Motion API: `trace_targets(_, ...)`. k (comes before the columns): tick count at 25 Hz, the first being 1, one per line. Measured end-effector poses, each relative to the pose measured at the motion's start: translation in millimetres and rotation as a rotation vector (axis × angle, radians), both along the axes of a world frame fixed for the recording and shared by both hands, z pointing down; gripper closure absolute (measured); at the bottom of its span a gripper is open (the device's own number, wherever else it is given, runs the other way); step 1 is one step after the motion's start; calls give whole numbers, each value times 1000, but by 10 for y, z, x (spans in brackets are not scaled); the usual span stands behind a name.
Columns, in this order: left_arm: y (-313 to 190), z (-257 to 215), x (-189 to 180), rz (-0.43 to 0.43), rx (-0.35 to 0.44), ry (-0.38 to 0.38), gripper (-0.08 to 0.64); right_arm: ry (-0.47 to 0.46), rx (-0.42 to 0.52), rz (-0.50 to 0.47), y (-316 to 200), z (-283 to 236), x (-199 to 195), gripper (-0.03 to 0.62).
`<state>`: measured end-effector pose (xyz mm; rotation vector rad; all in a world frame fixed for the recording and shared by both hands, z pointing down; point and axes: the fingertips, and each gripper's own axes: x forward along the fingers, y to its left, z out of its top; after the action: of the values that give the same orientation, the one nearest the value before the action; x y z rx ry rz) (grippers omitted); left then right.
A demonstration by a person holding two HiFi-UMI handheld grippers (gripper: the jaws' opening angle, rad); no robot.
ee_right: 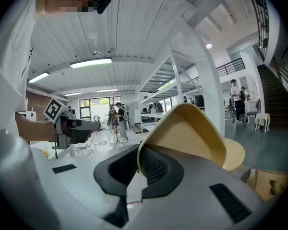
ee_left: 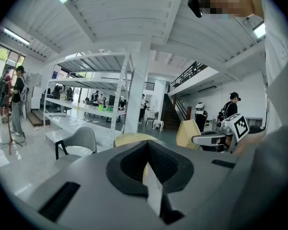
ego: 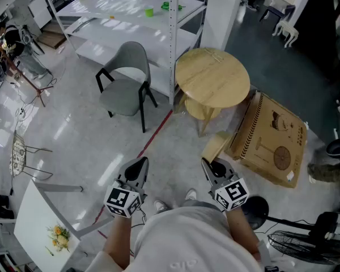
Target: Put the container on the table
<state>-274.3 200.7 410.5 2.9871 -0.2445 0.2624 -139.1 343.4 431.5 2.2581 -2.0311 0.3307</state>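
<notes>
- We see the right gripper point(ego: 214, 166) with its jaws clamped on the rim of the tan container point(ego: 216, 146), which is held in the air above the floor point(ego: 73, 129), short of the round wooden table point(ego: 212, 78).
- In the right gripper view the container point(ee_right: 187, 133) rises on edge from the jaws. Its long axis runs forward and up, away from the right gripper point(ee_right: 141, 164), and its hollow side faces us.
- The left gripper point(ego: 140, 164) has its jaws drawn together with nothing between them.
- The table's top is bare. A grey chair point(ego: 127, 75) stands to its left and a white shelving rack point(ego: 173, 38) stands behind it.
- A brown board point(ego: 272, 140) lies on the floor by the table, and a red line point(ego: 153, 140) crosses the pale, glossy floor.
</notes>
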Motion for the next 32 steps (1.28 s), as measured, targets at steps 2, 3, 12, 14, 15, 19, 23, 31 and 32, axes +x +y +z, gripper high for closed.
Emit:
trace_targets(2, 113, -26, 157, 10, 0, 5, 545, -3, 4, 0, 98, -10, 144, 558)
trace_targets(3, 164, -32, 235, 14, -2, 6, 545, -5, 5, 1, 145, -8, 216, 558)
trace_targets(12, 412, 102, 970, -2, -40, -52, 545, -33, 55, 12, 482, -53, 966, 557)
trace_targets(14, 460, 117, 1152, -1, -35, -70, 545, -47, 66, 24, 556, -65, 1173, 557)
trace_targets(15, 485, 124, 1246, 4, -28, -78, 545, -51, 66, 30, 587, -55, 1275, 557)
trace_targets(19, 512, 171, 1540, 14, -22, -93, 545, -50, 65, 42, 625, 2, 1582, 557)
trace_targets(23, 358, 264, 1749, 9, -51, -104, 545, -75, 63, 60, 477, 56, 1788, 557)
trace_targets(31, -430, 445, 2286, 68, -56, -112, 545, -82, 18, 84, -302, 227, 2172, 557)
trace_targets(32, -573, 436, 2353, 79, -50, -112, 545, -81, 13, 89, -446, 227, 2225, 557)
